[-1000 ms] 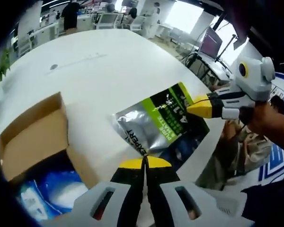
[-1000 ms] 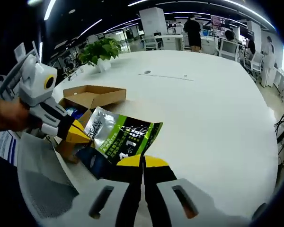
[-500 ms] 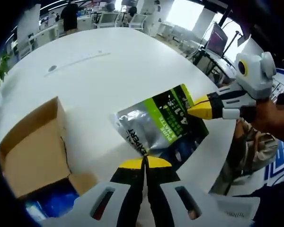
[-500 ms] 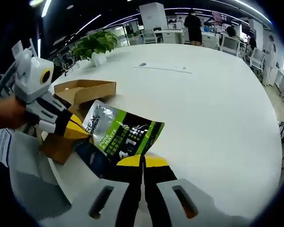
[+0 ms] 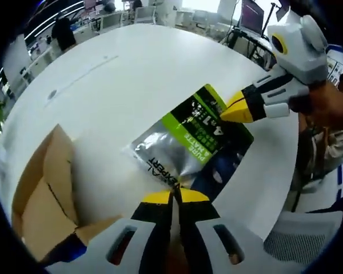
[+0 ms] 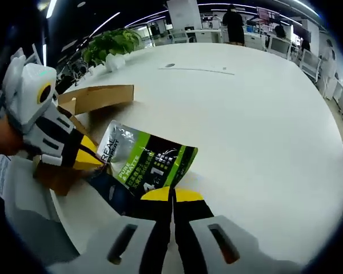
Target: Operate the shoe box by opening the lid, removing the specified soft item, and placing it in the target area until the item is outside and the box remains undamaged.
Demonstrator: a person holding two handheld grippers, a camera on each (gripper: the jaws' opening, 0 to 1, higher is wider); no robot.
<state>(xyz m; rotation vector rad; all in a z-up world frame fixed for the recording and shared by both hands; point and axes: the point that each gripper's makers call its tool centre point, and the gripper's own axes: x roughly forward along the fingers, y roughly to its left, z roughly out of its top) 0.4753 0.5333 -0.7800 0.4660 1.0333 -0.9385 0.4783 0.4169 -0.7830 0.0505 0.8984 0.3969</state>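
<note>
You are holding the pouch (image 5: 190, 145) between both grippers, just above the white table (image 5: 114, 85), outside the box (image 5: 43, 200), which is sitting open at the table edge beside it. The left gripper (image 5: 172, 197) is clenched on the near edge of the pouch in the left gripper view, and the right gripper (image 6: 172, 195) is clenched on the opposite edge in the right gripper view; each is also appearing from the side in the other view, with its yellow tips on the pouch. I judge that the step in hand is laying the pouch down on the table. To do it well, you are advised to lower both hands together so the pouch is staying flat, to keep it well away from the box flaps (image 6: 97, 97) so nothing is pushing the cardboard, and to release both grippers only when the pouch is resting on the surface and not hanging over the edge. Compared with a second ago, the pouch is looking closer to the table and turned a little in the left gripper view, and the box with its blue content is sliding further toward the lower left of that view, which is mostly your hands moving, not the box.
</note>
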